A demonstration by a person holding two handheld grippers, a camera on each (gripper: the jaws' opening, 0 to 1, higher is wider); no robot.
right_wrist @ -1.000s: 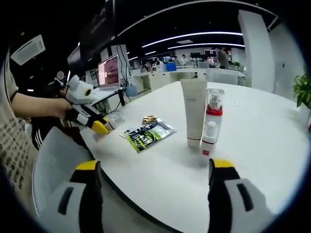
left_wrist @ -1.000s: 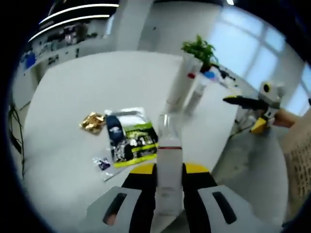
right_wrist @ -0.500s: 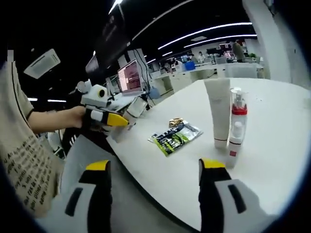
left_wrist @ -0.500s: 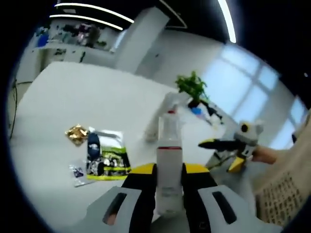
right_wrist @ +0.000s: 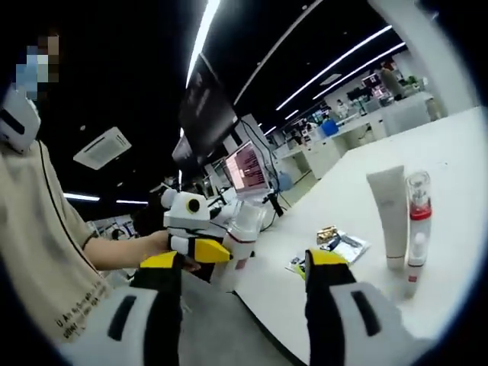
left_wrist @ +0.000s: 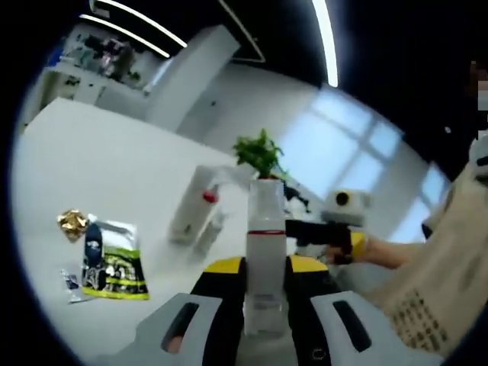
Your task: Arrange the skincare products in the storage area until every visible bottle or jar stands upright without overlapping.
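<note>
I am holding a white bottle [left_wrist: 265,259] upright in the left gripper [left_wrist: 265,305], lifted above the table [left_wrist: 91,168]. My right gripper [right_wrist: 244,267] is hanging wide and holding nothing. A white tube [right_wrist: 390,217] and red-collared bottle [right_wrist: 415,221] are standing side by side on the table, near a green packet [left_wrist: 114,263].

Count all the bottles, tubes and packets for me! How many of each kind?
Pump bottles: 2, one red-collared on the table, one held in the left gripper
White tube: 1
Green packet: 1
Gold wrapper: 1
Total: 5
</note>
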